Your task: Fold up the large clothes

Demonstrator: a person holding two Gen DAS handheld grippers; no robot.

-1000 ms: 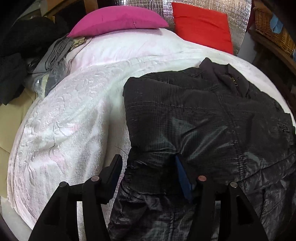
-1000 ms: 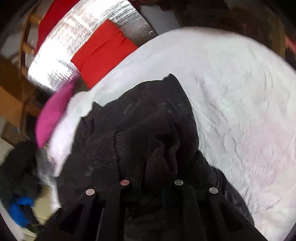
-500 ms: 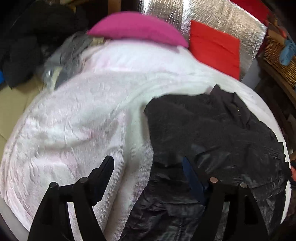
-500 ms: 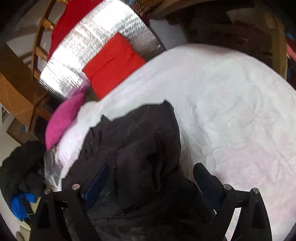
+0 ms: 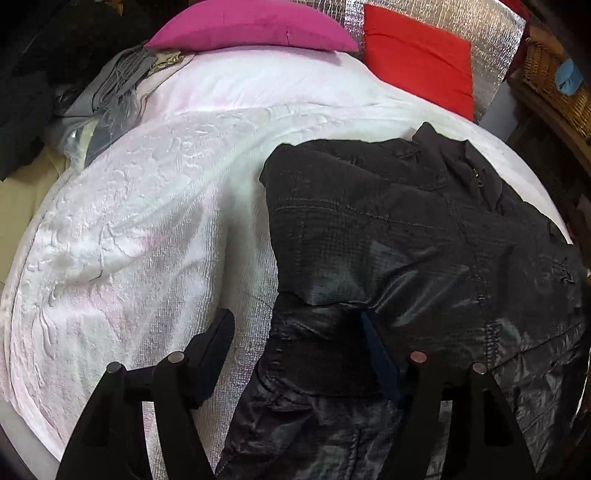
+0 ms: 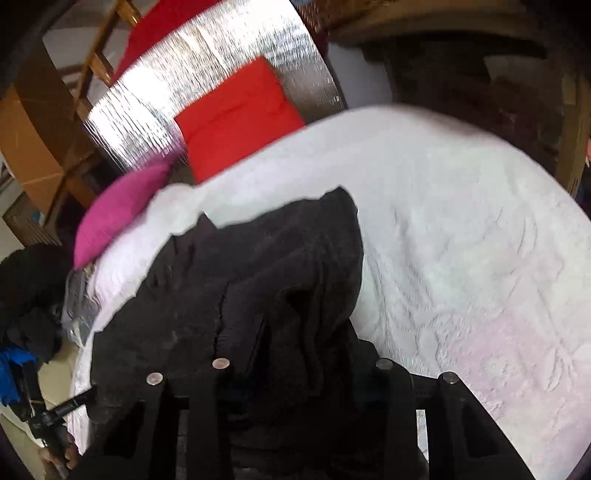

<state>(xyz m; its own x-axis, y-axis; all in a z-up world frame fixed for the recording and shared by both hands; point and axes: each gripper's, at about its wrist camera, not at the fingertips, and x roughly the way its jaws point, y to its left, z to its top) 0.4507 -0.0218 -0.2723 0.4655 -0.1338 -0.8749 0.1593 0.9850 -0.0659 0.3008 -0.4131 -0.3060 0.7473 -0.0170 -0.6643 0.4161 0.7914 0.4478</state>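
A large black jacket (image 5: 406,240) lies spread on the white bed cover (image 5: 147,221), with its shiny lining showing at the near end. My left gripper (image 5: 295,317) hovers over the jacket's near left edge. Its jaws are closing; one finger is over the cover, the blue-padded one sits by a fold, and loose cloth lies between them unpinched. In the right wrist view the jacket (image 6: 258,277) is heaped up. My right gripper (image 6: 303,354) is closing around a bunched fold. The fingertips are buried in dark cloth, so contact does not show.
A pink pillow (image 5: 251,26) and a red pillow (image 5: 417,55) lean on a silver board at the head of the bed. Grey clothes (image 5: 110,85) and dark clothes (image 5: 29,92) are piled at the far left. A wicker basket (image 5: 554,81) stands to the right.
The right gripper let go of the fold it held, opened wide, and has come partway together again around the cloth while rolling. The left view swung aside and returned.
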